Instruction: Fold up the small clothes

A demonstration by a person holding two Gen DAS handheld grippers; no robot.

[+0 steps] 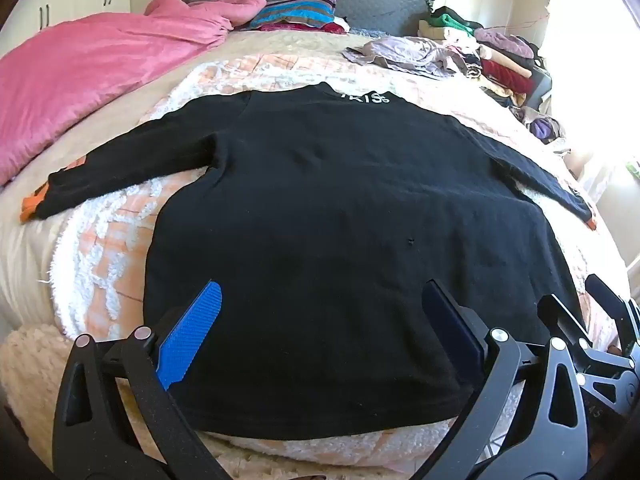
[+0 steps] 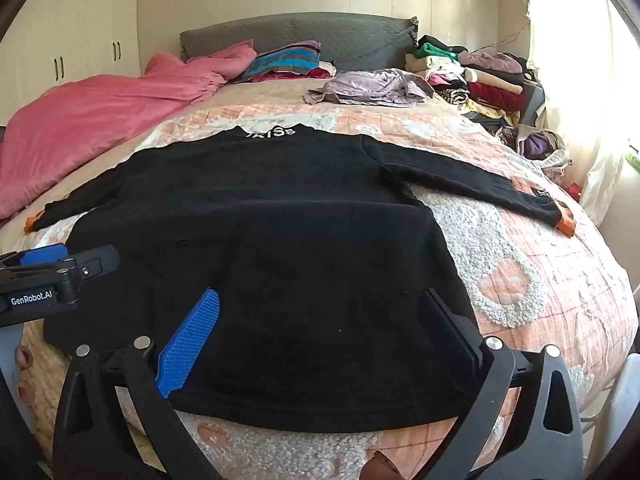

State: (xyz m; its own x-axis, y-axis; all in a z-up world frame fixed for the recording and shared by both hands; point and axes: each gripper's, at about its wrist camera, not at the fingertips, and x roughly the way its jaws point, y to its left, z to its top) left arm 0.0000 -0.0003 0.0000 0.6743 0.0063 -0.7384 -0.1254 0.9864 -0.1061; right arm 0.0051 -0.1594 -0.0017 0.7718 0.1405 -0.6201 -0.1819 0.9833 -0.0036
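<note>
A black long-sleeved sweater [image 1: 320,200] [image 2: 256,232] lies flat on the bed, back up, with white letters at the collar and orange cuffs. Both sleeves are spread out to the sides. My left gripper [image 1: 324,292] hovers open over the hem area on the left part of the sweater, with nothing between its blue fingers. My right gripper [image 2: 320,300] is also open, over the hem near the sweater's right side. The left gripper [image 2: 68,260] shows at the left edge of the right wrist view, and the right gripper [image 1: 592,308] at the right edge of the left wrist view.
A peach and white tufted bedspread [image 2: 520,264] covers the bed. A pink duvet [image 1: 92,68] lies at the far left. Striped pillows [image 1: 296,14] lean on the grey headboard [image 2: 296,36]. A lilac garment [image 2: 368,86] and a pile of clothes [image 2: 480,80] sit at the far right.
</note>
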